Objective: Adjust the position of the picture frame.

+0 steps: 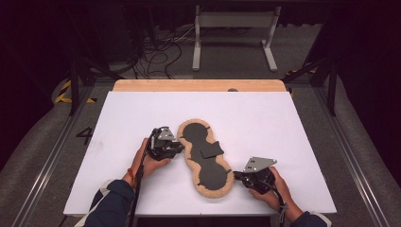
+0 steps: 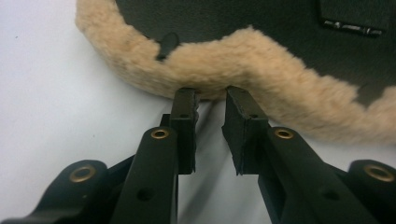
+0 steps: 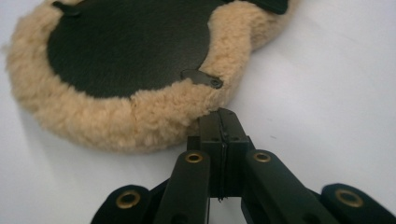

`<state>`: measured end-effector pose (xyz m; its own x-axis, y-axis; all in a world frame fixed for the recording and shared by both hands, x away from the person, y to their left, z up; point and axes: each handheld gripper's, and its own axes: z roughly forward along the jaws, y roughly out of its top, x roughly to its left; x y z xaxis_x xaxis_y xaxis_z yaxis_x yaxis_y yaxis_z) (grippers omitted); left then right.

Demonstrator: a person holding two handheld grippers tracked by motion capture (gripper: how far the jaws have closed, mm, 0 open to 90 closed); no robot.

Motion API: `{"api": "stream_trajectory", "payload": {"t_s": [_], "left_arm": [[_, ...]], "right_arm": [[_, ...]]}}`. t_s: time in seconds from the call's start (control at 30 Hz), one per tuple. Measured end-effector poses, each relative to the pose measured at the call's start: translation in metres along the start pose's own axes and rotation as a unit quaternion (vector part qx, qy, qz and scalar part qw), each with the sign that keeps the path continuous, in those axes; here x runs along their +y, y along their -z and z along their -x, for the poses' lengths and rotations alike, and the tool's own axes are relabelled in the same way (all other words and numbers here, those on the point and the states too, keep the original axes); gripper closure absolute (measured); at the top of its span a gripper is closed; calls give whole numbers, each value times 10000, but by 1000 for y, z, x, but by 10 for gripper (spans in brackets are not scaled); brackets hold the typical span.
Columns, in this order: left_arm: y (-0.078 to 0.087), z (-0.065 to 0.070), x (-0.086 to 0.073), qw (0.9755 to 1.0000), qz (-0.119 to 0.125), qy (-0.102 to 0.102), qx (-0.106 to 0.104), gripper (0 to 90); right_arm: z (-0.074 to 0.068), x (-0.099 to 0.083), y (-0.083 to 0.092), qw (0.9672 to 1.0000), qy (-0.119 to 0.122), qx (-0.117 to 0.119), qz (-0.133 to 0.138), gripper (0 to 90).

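High view: the fleece-edged pad (image 1: 206, 158), a peanut-shaped piece with dark panels and a tan woolly rim, lies near the middle of the white table (image 1: 255, 113), its long axis running from about eleven o'clock to five o'clock. My left gripper (image 1: 180, 147) sits at the pad's nine o'clock side, right against the narrow waist. My right gripper (image 1: 236, 176) is at the near lobe's three o'clock edge. I judge the step in hand to be taking hold of the rim on both sides, so I want both bites even before I lift anything.

Left gripper view: my jaws stand a little apart, tips up against the fleece at twelve o'clock, with bare table showing between them. Nothing is pinched. To do this well I would push forward until the woolly rim sits properly between the pads, then close; a bite on loose fibres alone would likely slip.

Right gripper view: my jaws are pressed together with no gap, and I see no fleece caught between them. The tip sits just beside the rim, near a small dark tab (image 3: 201, 77) at about eleven o'clock. Here I would part the jaws first, slide one under the rim's edge, and then clamp on the thick fleece rather than the tab.
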<state>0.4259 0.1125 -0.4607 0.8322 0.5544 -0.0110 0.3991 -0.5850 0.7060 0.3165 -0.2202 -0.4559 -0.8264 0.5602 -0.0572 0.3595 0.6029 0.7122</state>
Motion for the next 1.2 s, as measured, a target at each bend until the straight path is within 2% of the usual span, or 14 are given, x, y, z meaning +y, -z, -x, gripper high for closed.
{"api": "stream_trajectory", "payload": {"t_s": [0.03, 0.13, 0.27, 0.33, 0.37, 0.5, 0.6, 0.7, 0.73, 0.8, 0.83, 0.93, 1.1, 1.2], "left_arm": [[0, 0, 0, 10000, 6, -29, 10, 732], [0, -1, -1, 9999, 36, 107, 1, 744], [7, -3, -3, 9999, 66, 127, -8, 705], [9, -4, -3, 9998, 93, 150, -22, 706], [13, -4, -4, 9997, 141, 201, -28, 706], [23, -2, -5, 9992, 311, 204, -154, 738], [20, 5, -2, 9993, 242, 86, -269, 756], [15, 5, 0, 9993, 239, 60, -266, 758], [14, 4, 1, 9994, 246, 72, -242, 762], [12, -2, 2, 9986, 313, 234, -368, 751], [11, -4, 2, 9984, 302, 249, -409, 749], [8, -5, 6, 9986, 301, 276, -349, 752], [5, -4, 15, 9992, 312, 105, -222, 786], [4, -5, 18, 9992, 297, 167, -229, 789]], "right_arm": [[-3, 1, -1, 10000, 57, 37, -5, 900], [-13, 4, -2, 9998, 164, 137, -23, 900], [-13, 3, -3, 9996, 194, 222, -12, 890], [-8, 1, -2, 9997, 22, 253, 37, 881], [-8, 1, -2, 9997, 22, 253, 37, 881], [1, 1, 0, 9997, -212, -38, 91, 898], [-1, 4, -3, 9998, -176, -7, 95, 900], [-4, 6, -7, 9999, -74, 85, 40, 900], [-6, 7, -8, 10000, -40, 75, 38, 900], [-6, 8, -8, 10000, -16, 73, -6, 900], [-5, 8, -8, 10000, -33, 92, 5, 900], [-6, 8, -8, 9999, -9, 120, -13, 900], [-10, 8, -8, 10000, 5, 83, -17, 900], [-12, 8, -8, 9999, 42, 100, -24, 900]]}}
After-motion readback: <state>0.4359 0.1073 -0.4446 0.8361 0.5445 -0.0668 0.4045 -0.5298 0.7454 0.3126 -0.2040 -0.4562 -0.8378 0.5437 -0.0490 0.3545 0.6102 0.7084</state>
